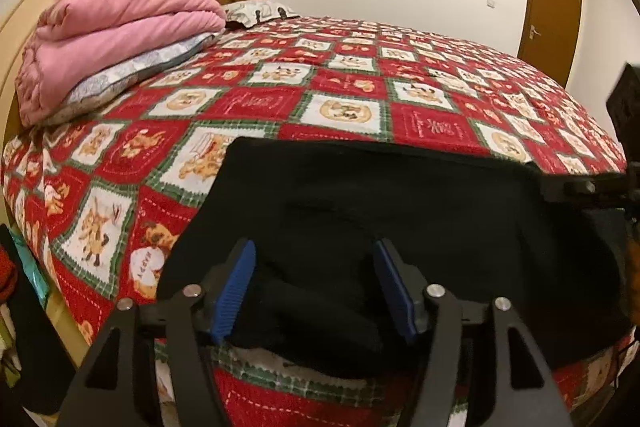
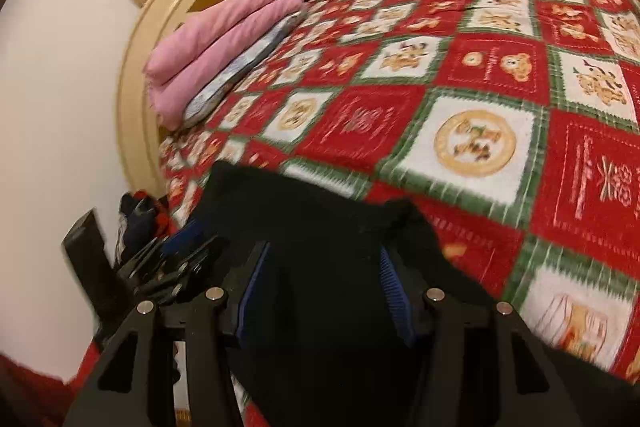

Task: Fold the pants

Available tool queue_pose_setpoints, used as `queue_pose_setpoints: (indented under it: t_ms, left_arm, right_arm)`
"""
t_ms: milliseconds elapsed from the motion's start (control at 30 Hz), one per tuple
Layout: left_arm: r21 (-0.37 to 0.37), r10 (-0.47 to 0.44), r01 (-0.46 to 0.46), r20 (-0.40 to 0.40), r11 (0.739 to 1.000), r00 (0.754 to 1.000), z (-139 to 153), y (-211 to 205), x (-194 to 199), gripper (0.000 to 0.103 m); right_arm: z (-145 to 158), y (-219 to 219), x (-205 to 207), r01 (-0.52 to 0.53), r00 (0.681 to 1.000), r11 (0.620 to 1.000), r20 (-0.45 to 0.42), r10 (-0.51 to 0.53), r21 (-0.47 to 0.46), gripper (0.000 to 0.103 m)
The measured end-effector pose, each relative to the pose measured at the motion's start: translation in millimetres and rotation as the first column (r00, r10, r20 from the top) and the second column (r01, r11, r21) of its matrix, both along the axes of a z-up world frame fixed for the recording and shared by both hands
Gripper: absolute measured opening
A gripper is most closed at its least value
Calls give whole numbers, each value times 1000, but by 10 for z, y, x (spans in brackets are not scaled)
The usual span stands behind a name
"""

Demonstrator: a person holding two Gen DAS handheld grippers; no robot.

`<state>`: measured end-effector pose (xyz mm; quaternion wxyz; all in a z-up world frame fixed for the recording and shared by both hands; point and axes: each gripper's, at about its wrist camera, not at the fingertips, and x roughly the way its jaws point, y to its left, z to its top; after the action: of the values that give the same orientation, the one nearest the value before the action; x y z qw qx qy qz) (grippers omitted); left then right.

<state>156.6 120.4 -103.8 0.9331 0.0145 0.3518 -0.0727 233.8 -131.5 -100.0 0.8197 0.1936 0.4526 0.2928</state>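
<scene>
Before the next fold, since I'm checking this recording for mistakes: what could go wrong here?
The black pants lie at the bed's near edge, over the patterned bedspread; a pull might slide them off. The left gripper and right gripper could also pinch too few layers.

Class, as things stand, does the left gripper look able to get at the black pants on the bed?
Probably yes: the left gripper hangs right over the black pants, jaws apart, nothing in between.
</scene>
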Motion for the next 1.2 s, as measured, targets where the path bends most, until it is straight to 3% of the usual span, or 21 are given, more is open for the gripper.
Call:
queue_pose_setpoints:
  t_ms: [33,133,300,400,467,533,633,733,800,900,1000,1100,1167,1200]
  left_arm:
    - [-4,-1,1,1,1000,1000,12,1,11,66]
    - [-17,2,-2,-2,1000,1000,83,90,54,66]
    - [-4,124,-124,56,992,991,315,566,47,67]
    - [-28,229,-227,64,973,971,399,911,30,67]
    - [-39,276,-274,62,961,959,424,1071,7,67]
    - [-41,281,-279,58,959,958,420,1103,-8,67]
    - [-41,244,-242,41,969,969,376,1027,-32,67]
    - [-108,183,-181,10,978,983,306,917,-79,67]
    - [-205,141,-145,-37,968,989,241,886,-103,67]
    - [-361,104,-133,-97,923,990,99,827,-220,67]
    - [-471,59,-124,-151,873,987,-94,752,-263,67]
    - [-519,78,-150,-159,842,984,-215,724,-189,67]
    - [-561,106,-183,-167,807,980,-293,745,-122,68]
    - [-582,109,-188,-168,791,980,-305,760,-109,73]
  right_arm:
    - [-19,-13,50,11,1000,999,-7,-11,31,55]
    - [-29,-5,183,6,1000,999,-24,-5,48,8]
    - [50,-274,329,80,997,992,-11,-80,94,7]
    - [-136,-243,460,89,995,996,-39,-88,26,7]
    - [-232,-258,485,94,995,994,-48,-92,58,6]
    - [-229,-345,487,100,992,986,-89,-89,132,9]
    - [-147,-490,386,122,983,980,-158,-97,156,13]
    - [135,-768,63,240,971,961,-56,-234,138,15]
    - [317,-879,-156,288,957,953,18,-291,92,15]
    - [504,-864,-506,280,953,959,105,-283,44,15]
    - [526,-751,-703,257,958,965,115,-262,57,15]
    - [450,-586,-789,228,967,969,97,-237,95,15]
    - [388,-466,-812,200,975,975,80,-208,97,15]
    - [361,-395,-826,188,978,979,75,-195,84,15]
